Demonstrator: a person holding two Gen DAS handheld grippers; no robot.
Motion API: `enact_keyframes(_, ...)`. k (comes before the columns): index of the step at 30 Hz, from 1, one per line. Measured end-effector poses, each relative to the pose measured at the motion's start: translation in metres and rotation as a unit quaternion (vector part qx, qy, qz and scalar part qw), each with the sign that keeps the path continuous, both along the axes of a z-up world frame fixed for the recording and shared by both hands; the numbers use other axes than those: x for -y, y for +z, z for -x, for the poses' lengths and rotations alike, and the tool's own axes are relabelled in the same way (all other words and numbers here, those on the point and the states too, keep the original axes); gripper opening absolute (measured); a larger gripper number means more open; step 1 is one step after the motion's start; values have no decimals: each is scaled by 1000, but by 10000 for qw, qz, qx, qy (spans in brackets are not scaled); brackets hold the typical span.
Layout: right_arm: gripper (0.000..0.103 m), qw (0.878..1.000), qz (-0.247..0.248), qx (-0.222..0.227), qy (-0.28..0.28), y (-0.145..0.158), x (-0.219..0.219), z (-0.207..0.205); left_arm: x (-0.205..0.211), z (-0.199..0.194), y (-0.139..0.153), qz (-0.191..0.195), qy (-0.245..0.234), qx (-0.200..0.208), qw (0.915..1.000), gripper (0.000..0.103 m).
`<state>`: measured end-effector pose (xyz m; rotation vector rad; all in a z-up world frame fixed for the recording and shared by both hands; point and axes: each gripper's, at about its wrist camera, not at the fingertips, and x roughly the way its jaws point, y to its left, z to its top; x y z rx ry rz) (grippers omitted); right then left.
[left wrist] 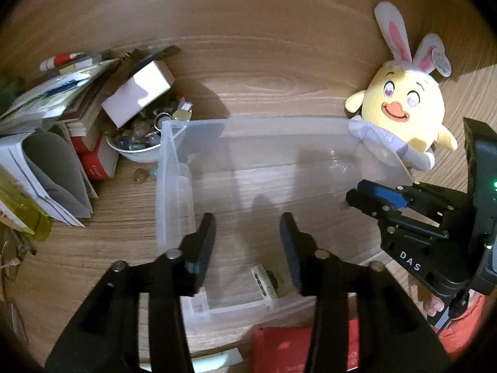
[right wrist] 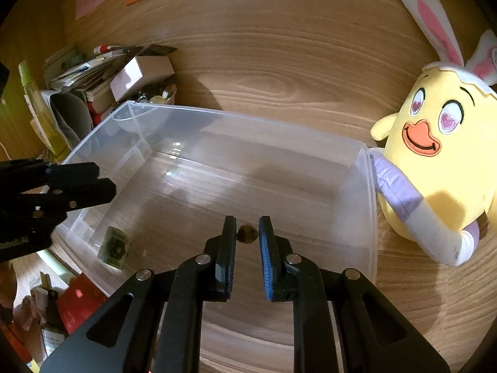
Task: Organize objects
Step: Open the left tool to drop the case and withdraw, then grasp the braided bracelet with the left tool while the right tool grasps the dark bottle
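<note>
We find the right gripper (right wrist: 246, 236) angled down into the clear bin (right wrist: 366, 199), jaws narrowly parted around a small round stone (right wrist: 247, 233); whether the pads press it we cannot tell. The left gripper (left wrist: 247, 233) hangs half open and empty over the bin's near end, a small card (left wrist: 264, 281) below it. We judge the work barely begun: the plush chick (right wrist: 435, 161) to the right and the bowl of stones (left wrist: 136, 143) beyond remain outside.
</note>
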<state>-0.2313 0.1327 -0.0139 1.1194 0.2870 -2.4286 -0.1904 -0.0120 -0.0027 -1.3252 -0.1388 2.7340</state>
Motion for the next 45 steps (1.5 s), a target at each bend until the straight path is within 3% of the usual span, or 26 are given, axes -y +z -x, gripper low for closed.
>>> enact_keyframes(6, 43, 9999, 24, -115, 43, 4, 1, -6, 5, -14, 17, -35, 52, -225, 9997, 61)
enact_keyframes(18, 77, 9979, 162, -618, 106, 41, -1, -31, 18, -59, 51, 183, 247, -744, 9968, 93)
enact_keyframes(20, 83, 9975, 212, -663, 84, 47, -4, -36, 21, -68, 54, 215, 273, -784, 9963, 94)
enact_keyframes(34, 84, 9940, 334, -1040, 68, 73, -28, -93, 37, -119, 49, 349, 486, -746, 9954, 98)
enact_keyframes(45, 84, 9959, 450, -783, 6, 51, -43, -131, 43, -149, 17, 205, 676, -373, 9968, 98)
